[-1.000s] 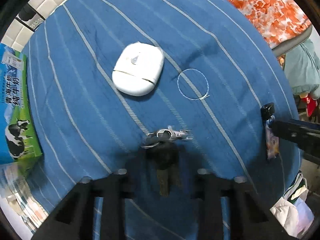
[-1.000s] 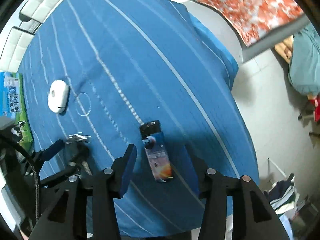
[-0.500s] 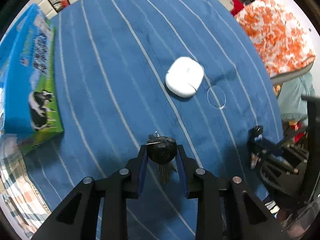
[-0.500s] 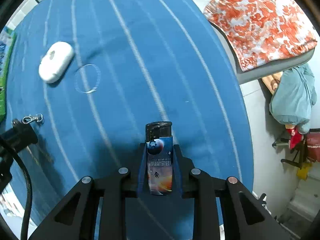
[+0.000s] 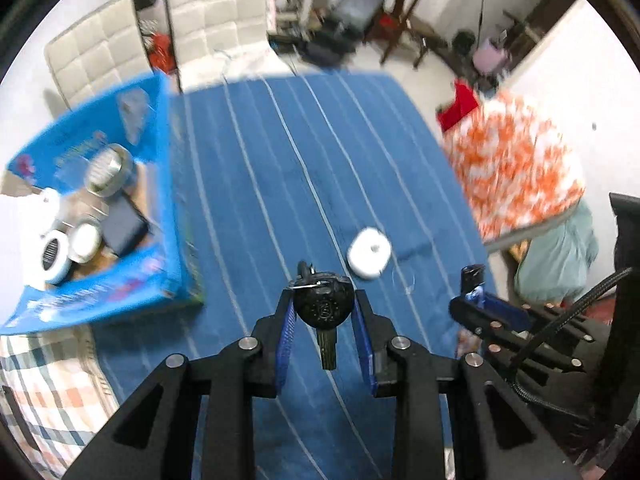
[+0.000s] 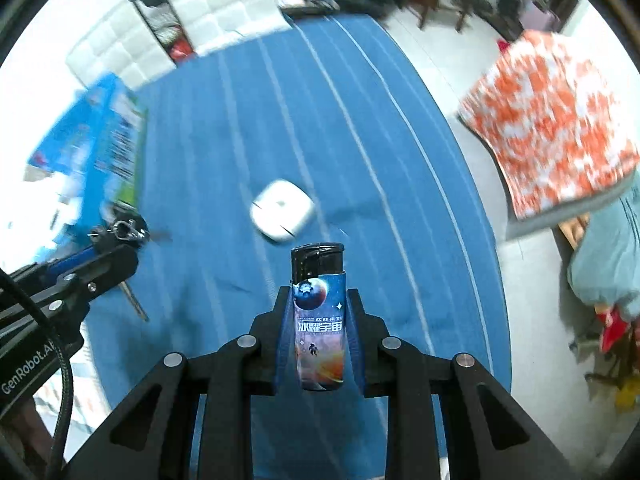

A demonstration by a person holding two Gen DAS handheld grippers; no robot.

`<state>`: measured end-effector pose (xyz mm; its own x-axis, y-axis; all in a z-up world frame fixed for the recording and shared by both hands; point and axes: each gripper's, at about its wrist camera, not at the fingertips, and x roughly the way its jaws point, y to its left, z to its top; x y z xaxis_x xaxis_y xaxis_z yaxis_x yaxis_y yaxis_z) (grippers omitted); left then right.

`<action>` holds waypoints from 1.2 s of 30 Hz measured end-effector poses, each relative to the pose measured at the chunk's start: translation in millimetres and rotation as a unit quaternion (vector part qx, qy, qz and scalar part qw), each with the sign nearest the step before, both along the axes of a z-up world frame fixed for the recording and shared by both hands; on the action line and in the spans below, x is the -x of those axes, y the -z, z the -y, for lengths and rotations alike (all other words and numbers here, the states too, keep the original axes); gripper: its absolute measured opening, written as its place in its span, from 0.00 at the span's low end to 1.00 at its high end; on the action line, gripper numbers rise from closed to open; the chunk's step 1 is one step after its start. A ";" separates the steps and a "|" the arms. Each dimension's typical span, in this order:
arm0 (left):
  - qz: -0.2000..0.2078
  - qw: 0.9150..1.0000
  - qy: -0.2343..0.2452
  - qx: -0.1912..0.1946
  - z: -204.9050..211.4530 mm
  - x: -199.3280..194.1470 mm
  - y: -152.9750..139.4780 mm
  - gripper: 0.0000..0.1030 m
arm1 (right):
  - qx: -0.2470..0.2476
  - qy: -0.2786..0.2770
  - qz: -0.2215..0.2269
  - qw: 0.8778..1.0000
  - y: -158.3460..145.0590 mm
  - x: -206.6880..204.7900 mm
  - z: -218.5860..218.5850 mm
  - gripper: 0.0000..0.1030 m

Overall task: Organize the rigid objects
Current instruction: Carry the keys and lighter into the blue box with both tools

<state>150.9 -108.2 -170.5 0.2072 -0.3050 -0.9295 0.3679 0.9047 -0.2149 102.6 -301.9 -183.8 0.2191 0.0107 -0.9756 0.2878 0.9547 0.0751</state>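
My left gripper (image 5: pixel 323 304) is shut on a black-headed key (image 5: pixel 322 309) and holds it above the blue striped tablecloth (image 5: pixel 280 184). My right gripper (image 6: pixel 319 304) is shut on a lighter (image 6: pixel 319 320) with a space print, also lifted off the table. The right gripper with the lighter shows in the left wrist view (image 5: pixel 474 296); the left gripper with the key shows in the right wrist view (image 6: pixel 120 236). A white earbud case (image 5: pixel 369 253) lies on the cloth between them, also in the right wrist view (image 6: pixel 282 215). An open blue carton (image 5: pixel 164 184) at the left holds several small items.
A thin wire ring (image 5: pixel 403 280) lies beside the white case. White padded chairs (image 5: pixel 212 12) stand behind the table. An orange-patterned cushion (image 5: pixel 516 168) sits on a seat to the right. A checked cloth (image 5: pixel 44 392) lies at the lower left.
Both grippers closed on their objects, the key and the lighter, and lifted them off the cloth. Both views now tilt up, showing the carton's inside and the room.
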 end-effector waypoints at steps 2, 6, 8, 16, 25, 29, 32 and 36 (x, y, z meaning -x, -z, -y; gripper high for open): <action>0.017 1.000 -0.012 0.009 -1.2 -8.8 -12.7 0.24 | -0.010 -0.019 0.022 1.000 -21.0 -13.0 -19.6 0.26; 0.050 0.998 -0.042 0.014 -39.4 -24.0 -42.5 0.24 | -0.027 -0.053 0.051 0.997 -47.4 -35.2 -58.6 0.26; 0.064 0.996 -0.062 0.009 -69.5 -32.5 -52.9 0.24 | -0.035 -0.071 0.062 0.995 -55.7 -47.0 -82.5 0.26; 0.075 0.986 -0.144 -0.029 -181.6 -67.0 -42.6 0.25 | -0.057 -0.129 0.076 0.987 -53.4 -102.8 -185.2 0.26; 0.002 0.977 -0.197 -0.079 -282.0 -108.5 34.3 0.25 | -0.067 -0.163 0.007 0.984 16.1 -176.8 -260.3 0.26; -0.031 0.974 -0.204 -0.091 -297.9 -115.5 63.7 0.25 | -0.081 -0.166 -0.037 0.982 57.9 -198.8 -282.0 0.26; -0.050 0.973 -0.204 -0.094 -303.6 -118.7 79.6 0.25 | -0.068 -0.181 -0.063 0.979 88.5 -207.6 -299.0 0.26; -0.057 0.973 -0.201 -0.098 -305.7 -120.9 91.1 0.25 | -0.038 -0.202 -0.078 0.975 114.9 -212.4 -317.4 0.26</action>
